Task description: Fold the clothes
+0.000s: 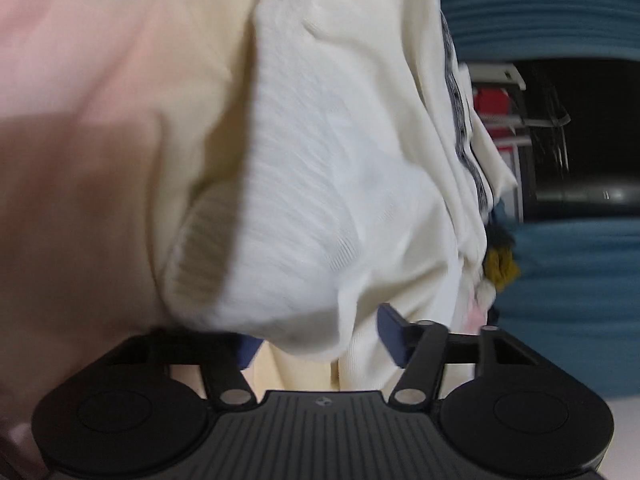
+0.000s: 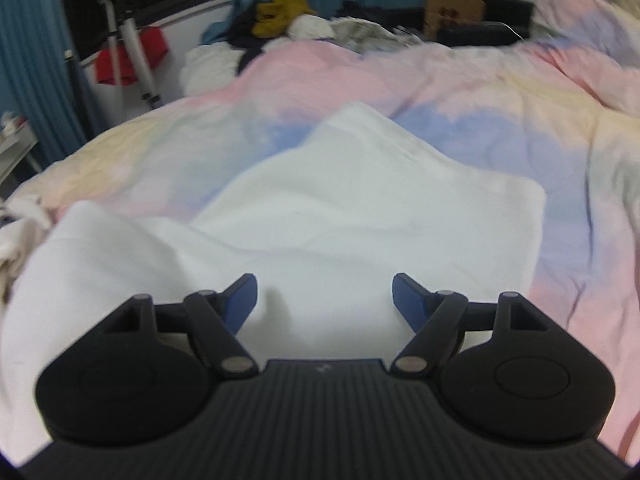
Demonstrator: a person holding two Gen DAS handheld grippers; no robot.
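A cream knit garment (image 1: 328, 168) with a dark striped trim fills the left wrist view. It bulges over my left gripper (image 1: 320, 340) and hangs down between its fingers. The right blue pad (image 1: 394, 332) sits against the cloth's edge, while the left pad is almost fully covered, so the grip cannot be read. In the right wrist view a white garment (image 2: 360, 208) lies partly folded on the pastel bed cover (image 2: 560, 140). My right gripper (image 2: 324, 292) hovers open just above its near part, with nothing between the pads.
A pile of clothes with a mustard piece (image 2: 280, 12) sits at the bed's far edge beside a brown paper bag (image 2: 452, 10). A tripod (image 2: 140, 68) and a red cloth (image 2: 154, 46) stand left of the bed. Blue curtains (image 2: 24, 60) hang behind.
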